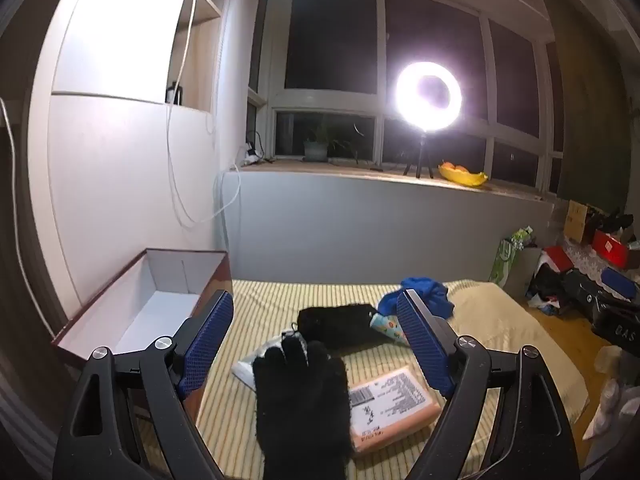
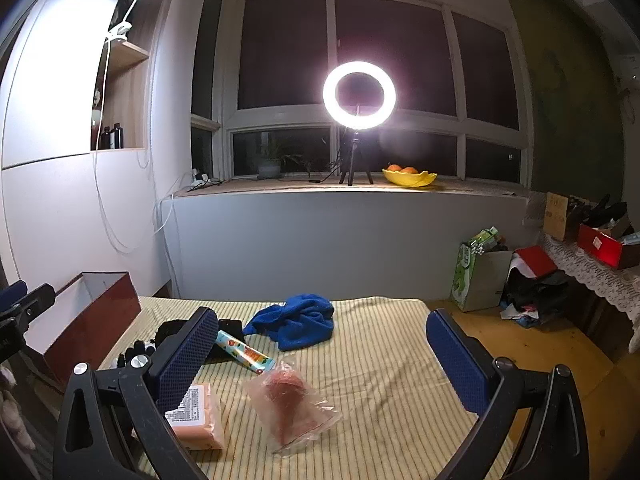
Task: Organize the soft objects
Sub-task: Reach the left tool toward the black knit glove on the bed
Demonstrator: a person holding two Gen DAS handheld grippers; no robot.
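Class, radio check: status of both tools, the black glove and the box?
Left tool open, over black glove. Right tool open, holding nothing. Box at left, open. Nothing blocking.

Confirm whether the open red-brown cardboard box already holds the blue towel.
No: the blue towel lies crumpled on the striped bedcover, and the box looks empty.

You can read very little here. In the left wrist view, the letters "DAS" stand in pale print on a black case (image 1: 618,330) at the far right, on the floor beside the bed. The pink packet (image 1: 394,408) on the striped bedspread carries a white label (image 1: 382,396) with a barcode and lines of small print; you cannot make out the characters. The brown cardboard sign (image 2: 557,210) bears faint marks, also illegible.
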